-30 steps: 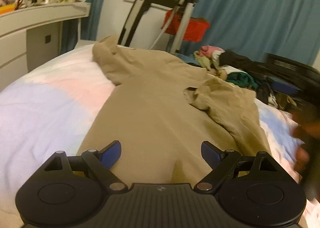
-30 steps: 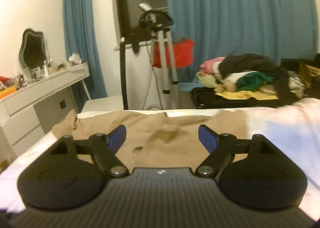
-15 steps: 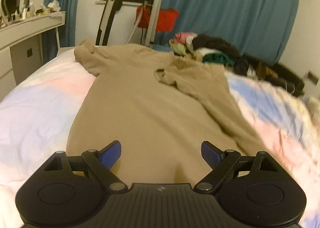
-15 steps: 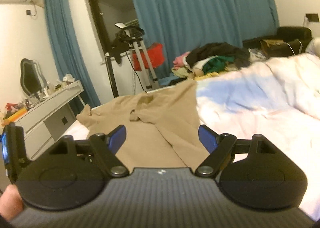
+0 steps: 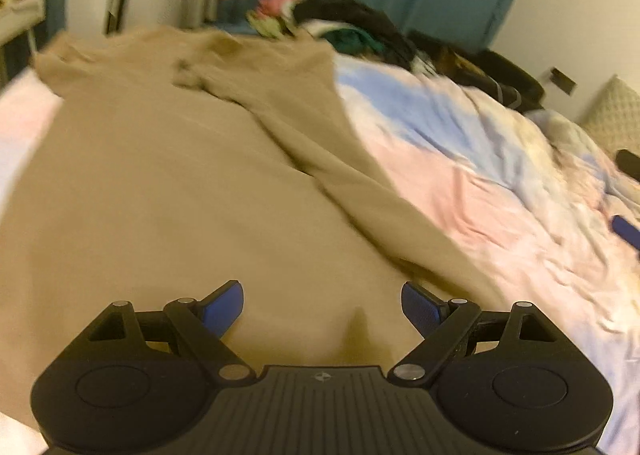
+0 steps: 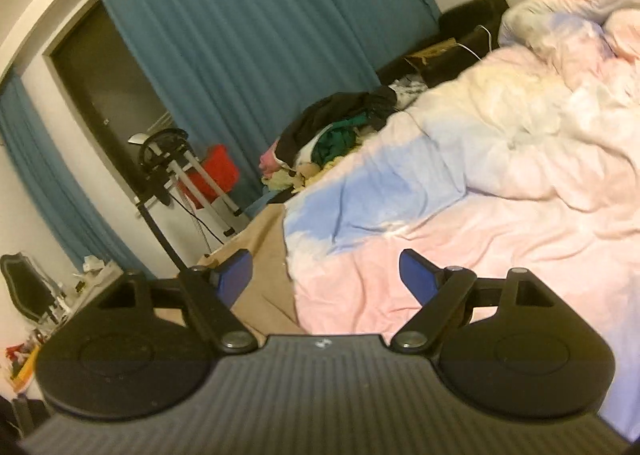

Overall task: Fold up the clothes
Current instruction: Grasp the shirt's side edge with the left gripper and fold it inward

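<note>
We hold our left gripper (image 5: 322, 305) low over a tan garment (image 5: 168, 191) that lies spread across the near left part of the bed. Its jaws stand wide apart, released, with nothing between the blue pads (image 5: 222, 307); the cloth lies below them and we cannot tell whether they touch it. A fold of the same tan cloth, perhaps a sleeve, runs from the far middle down toward the near right, lying on top of the flat body of the garment. To the right of it the pastel duvet (image 5: 480, 183), pink, blue and white, covers the rest of the bed in soft wrinkles. At the right edge of the left wrist view a blue pad and a dark part of our other tool poke in.

Our right gripper (image 6: 325, 277) is rolled, so the room tilts in its view. Its jaws are also released and wide, with no cloth between them. Beyond its left pad we see the edge of the tan garment, and beyond its right pad only duvet.

Past the far edge of the bed sits a pile of mixed clothes (image 6: 332, 131), black, green and pink. Behind it hang teal curtains (image 6: 248, 39), with a metal stand (image 6: 188, 175) and something red (image 6: 218, 171) to the left, and a white dresser (image 6: 80, 291) at the far left.
</note>
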Motion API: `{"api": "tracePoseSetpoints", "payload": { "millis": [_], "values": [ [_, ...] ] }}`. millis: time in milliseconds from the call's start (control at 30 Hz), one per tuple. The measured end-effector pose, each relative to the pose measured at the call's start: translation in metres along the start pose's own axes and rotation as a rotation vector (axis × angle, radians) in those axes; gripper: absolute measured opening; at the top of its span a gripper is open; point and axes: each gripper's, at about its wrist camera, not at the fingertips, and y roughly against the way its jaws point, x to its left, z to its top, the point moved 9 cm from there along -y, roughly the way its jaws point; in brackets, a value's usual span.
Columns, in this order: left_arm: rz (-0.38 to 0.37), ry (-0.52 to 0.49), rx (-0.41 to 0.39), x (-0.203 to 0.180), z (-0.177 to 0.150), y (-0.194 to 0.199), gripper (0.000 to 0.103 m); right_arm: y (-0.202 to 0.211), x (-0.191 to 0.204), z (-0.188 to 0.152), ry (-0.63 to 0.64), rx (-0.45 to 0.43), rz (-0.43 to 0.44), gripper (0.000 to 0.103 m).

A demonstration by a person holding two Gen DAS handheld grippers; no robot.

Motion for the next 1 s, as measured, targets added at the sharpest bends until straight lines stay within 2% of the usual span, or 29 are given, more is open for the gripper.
{"api": "tracePoseSetpoints", "payload": {
  "millis": [67,167,267,333,367,400,433,500,600,700,800,867,1000],
  "values": [
    [-0.030,0.014,0.041,-0.023,-0.001,-0.014,0.087,-0.005,-0.006,-0.001,-0.003,0.004,-0.005,0.083],
    [-0.043,0.027,0.050,-0.049,0.000,-0.034,0.087,-0.013,-0.014,-0.002,-0.011,0.009,-0.015,0.083],
    [-0.021,0.005,0.027,-0.069,0.002,-0.053,0.086,-0.021,-0.022,-0.006,-0.023,0.022,-0.036,0.083],
    [0.018,-0.027,0.026,-0.075,0.000,-0.065,0.080,-0.024,-0.026,-0.007,-0.030,0.026,-0.044,0.083],
    [0.042,-0.035,0.035,-0.075,-0.002,-0.072,0.074,-0.023,-0.029,-0.007,-0.037,0.025,-0.047,0.083],
    [0.037,-0.026,0.035,-0.074,-0.003,-0.076,0.063,-0.021,-0.032,-0.006,-0.043,0.024,-0.050,0.083],
    [0.028,-0.014,0.034,-0.072,-0.003,-0.079,0.055,-0.020,-0.033,-0.006,-0.051,0.023,-0.052,0.083],
    [0.009,0.009,0.031,-0.068,-0.004,-0.086,0.024,-0.020,-0.033,-0.007,-0.054,0.025,-0.049,0.083],
    [-0.033,0.009,0.023,-0.063,-0.001,-0.078,0.009,-0.020,-0.032,-0.009,-0.053,0.031,-0.046,0.083],
    [-0.084,0.054,0.019,-0.050,0.005,-0.060,0.007,-0.020,-0.032,-0.010,-0.052,0.036,-0.042,0.083],
    [-0.160,0.126,0.048,-0.029,0.010,-0.043,0.007,-0.021,-0.029,-0.013,-0.047,0.044,-0.037,0.083],
    [-0.180,0.156,0.060,-0.010,0.012,-0.032,0.007,-0.022,-0.026,-0.015,-0.034,0.052,-0.038,0.083],
    [-0.128,0.177,0.074,0.038,0.012,-0.021,0.007,-0.026,-0.019,-0.021,-0.010,0.070,-0.036,0.083]
  ]
}}
